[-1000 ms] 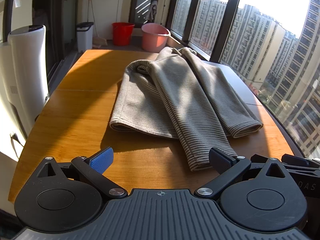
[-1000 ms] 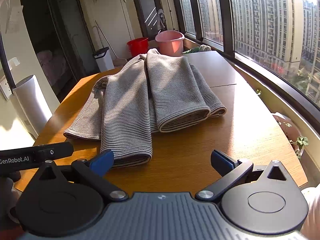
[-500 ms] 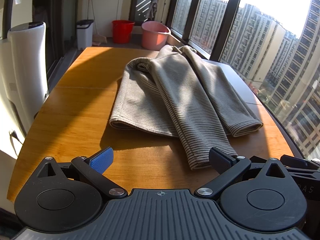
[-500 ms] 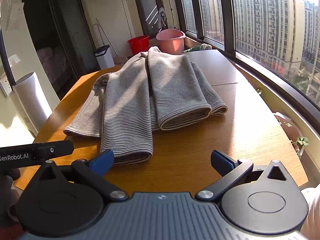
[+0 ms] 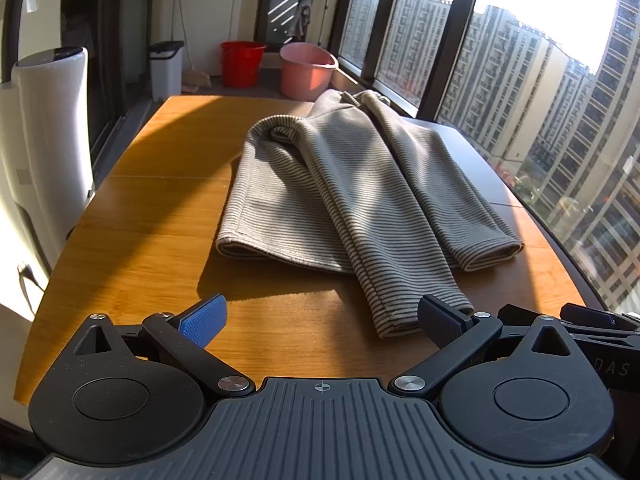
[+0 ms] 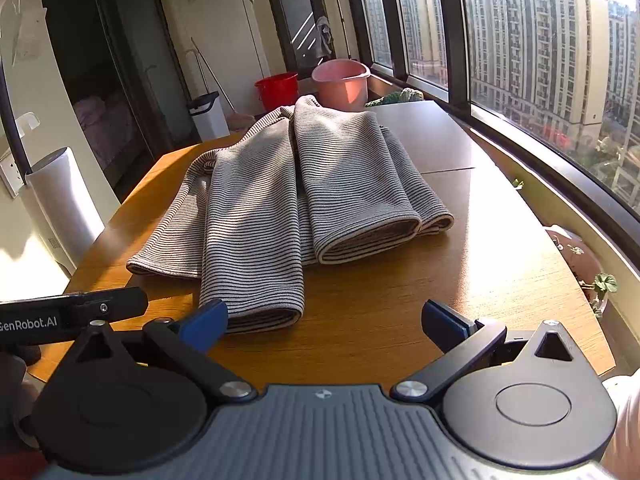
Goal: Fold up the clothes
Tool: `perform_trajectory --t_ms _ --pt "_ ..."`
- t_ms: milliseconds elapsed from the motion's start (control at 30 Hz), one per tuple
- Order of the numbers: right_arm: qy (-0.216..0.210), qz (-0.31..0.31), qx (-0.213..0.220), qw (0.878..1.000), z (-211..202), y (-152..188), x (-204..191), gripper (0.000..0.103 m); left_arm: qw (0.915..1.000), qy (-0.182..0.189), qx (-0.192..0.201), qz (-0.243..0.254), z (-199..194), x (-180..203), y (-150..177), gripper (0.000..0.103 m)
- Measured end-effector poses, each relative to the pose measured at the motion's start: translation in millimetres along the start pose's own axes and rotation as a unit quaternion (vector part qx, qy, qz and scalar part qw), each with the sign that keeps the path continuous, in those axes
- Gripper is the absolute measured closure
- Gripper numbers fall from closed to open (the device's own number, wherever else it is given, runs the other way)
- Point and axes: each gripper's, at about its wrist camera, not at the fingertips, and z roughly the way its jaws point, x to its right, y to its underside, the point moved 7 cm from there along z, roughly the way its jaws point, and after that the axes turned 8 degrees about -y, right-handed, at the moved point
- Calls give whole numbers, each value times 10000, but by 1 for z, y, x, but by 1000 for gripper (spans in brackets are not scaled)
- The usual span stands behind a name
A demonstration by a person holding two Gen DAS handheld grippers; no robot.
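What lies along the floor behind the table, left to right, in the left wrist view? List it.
White bin → red bucket → pink basin.

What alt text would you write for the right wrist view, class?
A grey striped knit garment, partly folded, lies on a round wooden table beside sunlit windows. The open right tongs sit at the table's near edge, gripping nothing. A pink plastic bucket stands behind.

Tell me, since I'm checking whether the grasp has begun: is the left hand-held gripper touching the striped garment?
Cannot tell. In the left wrist view the left hand-held gripper is open, and its right finger overlaps the striped garment at the near sleeve cuff, hiding any contact or gap.
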Motion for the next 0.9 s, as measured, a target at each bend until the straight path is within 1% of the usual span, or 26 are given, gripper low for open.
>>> perform_trajectory --t_ms 900 --pt "12 1 26 10000 -1 0 1 0 10000 27 -50 -4 0 0 2 0"
